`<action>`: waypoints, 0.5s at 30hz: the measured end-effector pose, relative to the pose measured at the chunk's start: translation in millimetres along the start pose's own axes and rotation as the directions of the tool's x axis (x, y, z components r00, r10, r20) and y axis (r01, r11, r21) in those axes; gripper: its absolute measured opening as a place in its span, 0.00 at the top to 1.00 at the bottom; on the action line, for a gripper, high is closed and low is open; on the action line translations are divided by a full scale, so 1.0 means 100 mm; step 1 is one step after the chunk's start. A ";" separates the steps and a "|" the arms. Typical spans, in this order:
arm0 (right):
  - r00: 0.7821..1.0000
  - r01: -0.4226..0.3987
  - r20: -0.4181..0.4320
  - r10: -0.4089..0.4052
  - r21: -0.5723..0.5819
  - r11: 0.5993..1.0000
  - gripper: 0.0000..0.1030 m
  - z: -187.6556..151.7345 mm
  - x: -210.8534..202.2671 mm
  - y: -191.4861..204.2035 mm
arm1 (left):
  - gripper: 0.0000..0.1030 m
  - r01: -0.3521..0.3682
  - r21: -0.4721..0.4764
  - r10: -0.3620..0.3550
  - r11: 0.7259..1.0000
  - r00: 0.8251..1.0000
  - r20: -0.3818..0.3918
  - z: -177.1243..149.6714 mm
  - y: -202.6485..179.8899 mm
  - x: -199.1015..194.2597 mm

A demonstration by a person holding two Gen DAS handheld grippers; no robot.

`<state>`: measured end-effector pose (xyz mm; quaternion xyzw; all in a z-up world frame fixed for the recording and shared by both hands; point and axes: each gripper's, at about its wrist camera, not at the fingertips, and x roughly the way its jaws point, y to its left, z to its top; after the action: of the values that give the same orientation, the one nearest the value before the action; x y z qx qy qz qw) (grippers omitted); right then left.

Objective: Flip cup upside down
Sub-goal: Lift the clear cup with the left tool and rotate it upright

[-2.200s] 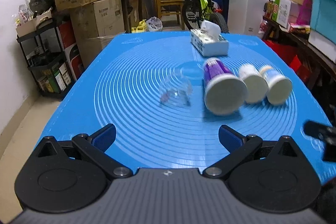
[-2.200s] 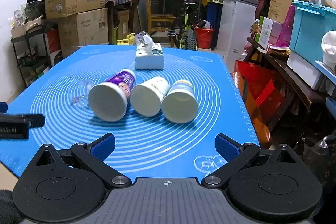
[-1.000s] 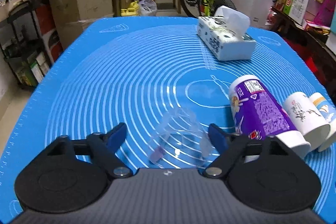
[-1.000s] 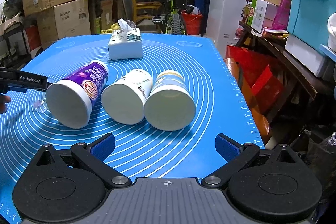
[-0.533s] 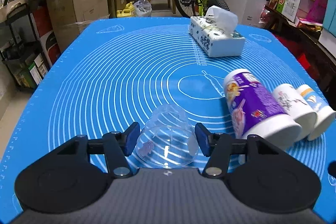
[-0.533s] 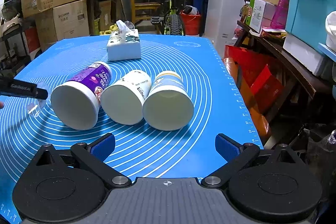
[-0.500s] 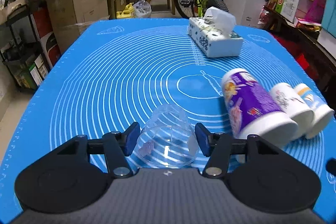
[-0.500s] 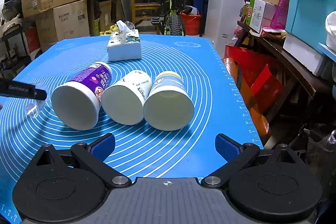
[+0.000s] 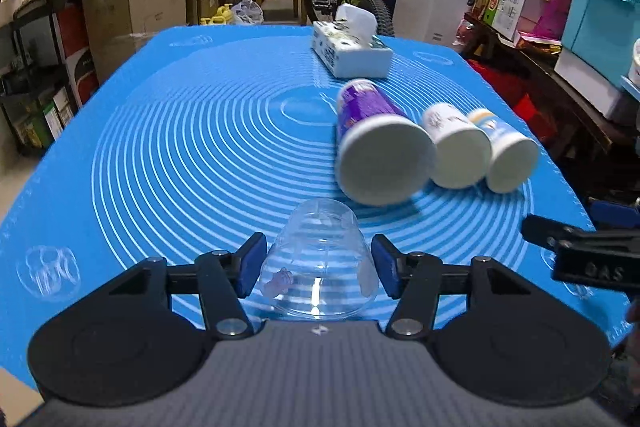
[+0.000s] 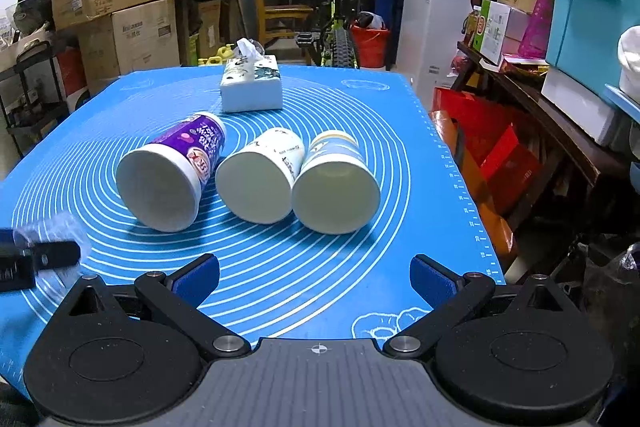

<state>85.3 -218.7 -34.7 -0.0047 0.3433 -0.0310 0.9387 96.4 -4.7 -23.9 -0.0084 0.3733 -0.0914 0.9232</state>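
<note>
Left wrist view, from left to right. We see the blue silicone mat with white concentric rings (image 9: 180,131) covering the table. At the near centre, the left gripper (image 9: 319,263) has its blue-padded fingers (image 9: 250,261) pressed against both sides of a clear plastic cup (image 9: 318,263). The cup is pinched with its wide mouth toward the camera and its narrow base pointing away and slightly up. We cannot tell whether it is off the mat or touching it.

Beyond it, toward the right, three paper cups lie on their sides in a row, mouths toward us: a purple-printed white paper cup (image 9: 376,143), a white paper cup with a faint print (image 9: 456,143), and a white paper cup with a pale blue and yellow band (image 9: 504,155). Neighbouring cups sit touching or just beside one another. Farther back rests a white tissue box with a tissue sticking up (image 9: 352,47). At the far right edge a black finger of the right gripper (image 9: 584,251) enters the view, low over the mat.

Right wrist view, from left to right. The left gripper (image 10: 36,259) shows at the left edge with the clear cup blurred around it. The three paper cups lie mid-mat. The right gripper (image 10: 316,281) has its fingers spread wide with nothing between them, well apart from the cups.
</note>
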 end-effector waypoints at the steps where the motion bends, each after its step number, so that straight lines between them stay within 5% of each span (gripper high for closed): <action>1: 1.000 -0.001 -0.001 0.001 -0.001 1.000 0.02 -0.01 0.00 0.00 | 0.43 0.001 0.001 -0.001 1.000 1.000 -0.003 -0.05 -0.02 0.00; 13: 1.000 0.001 -0.028 -0.001 -0.009 1.000 0.02 -0.07 0.02 0.02 | 0.38 -0.034 0.033 0.035 0.999 0.999 -0.039 -0.19 -0.14 0.06; 15: 1.000 0.001 -0.030 -0.001 -0.008 1.000 0.02 -0.07 0.02 0.01 | 0.26 -0.039 0.027 0.040 0.999 0.998 -0.051 -0.19 -0.13 0.08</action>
<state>82.6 -217.7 -41.5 -0.0080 0.3573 -0.0304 0.9335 86.7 -17.4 -41.9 0.0131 0.3959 -0.0780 0.9149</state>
